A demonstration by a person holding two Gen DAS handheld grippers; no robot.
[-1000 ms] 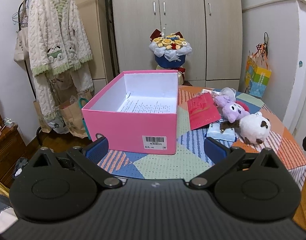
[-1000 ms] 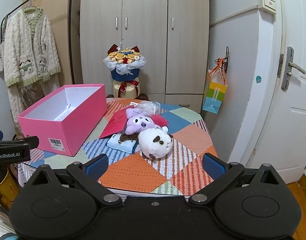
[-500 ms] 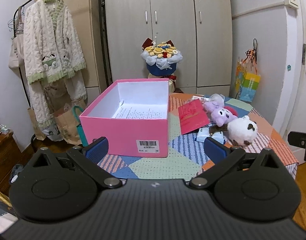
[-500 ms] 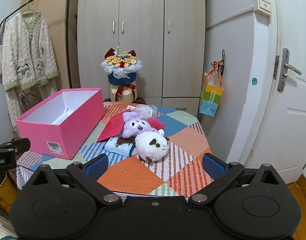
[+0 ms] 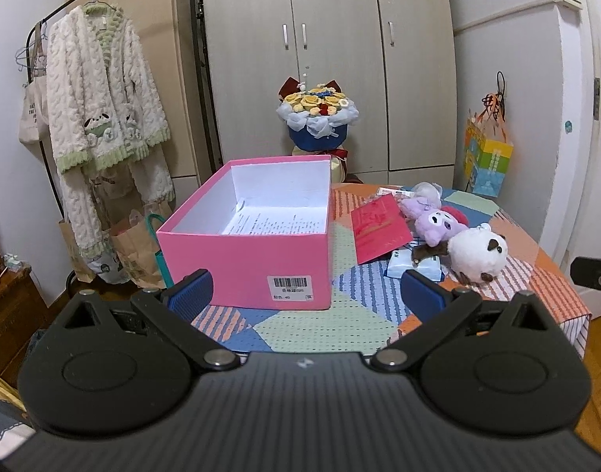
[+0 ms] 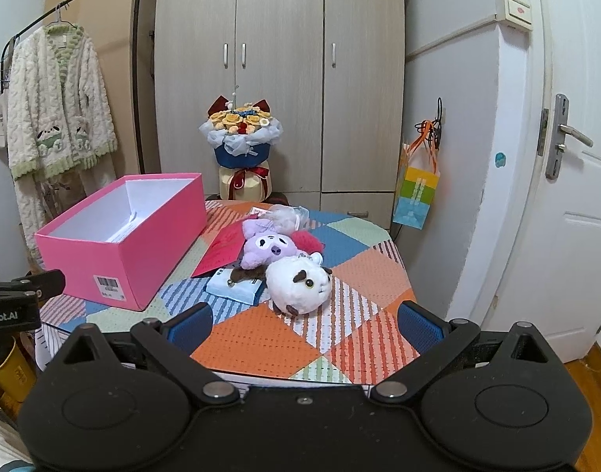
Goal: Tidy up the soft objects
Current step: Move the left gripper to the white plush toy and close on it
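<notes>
An open pink box (image 5: 245, 271) (image 6: 115, 263) stands on the left of the patchwork table (image 5: 320, 326) (image 6: 261, 338); only a printed sheet lies inside. To its right lie a white plush with brown patches (image 5: 477, 251) (image 6: 296, 283), a purple plush (image 5: 434, 224) (image 6: 265, 247), a red plush part (image 6: 306, 240), a red envelope (image 5: 379, 228) and a pale blue packet (image 5: 416, 265) (image 6: 237, 287). My left gripper (image 5: 306, 289) is open before the box's near end. My right gripper (image 6: 304, 320) is open, short of the white plush.
A flower bouquet (image 5: 318, 118) (image 6: 241, 137) stands behind the table before the wardrobe. A fleece robe (image 5: 103, 118) hangs on a rack at left, paper bags (image 5: 131, 247) below it. A colourful gift bag (image 6: 416, 192) hangs on the right wall beside a white door (image 6: 575, 196).
Both grippers have drawn back and risen a little from the table, so box and plushes look smaller and lower. Nothing on the table has moved. Both stay open.
</notes>
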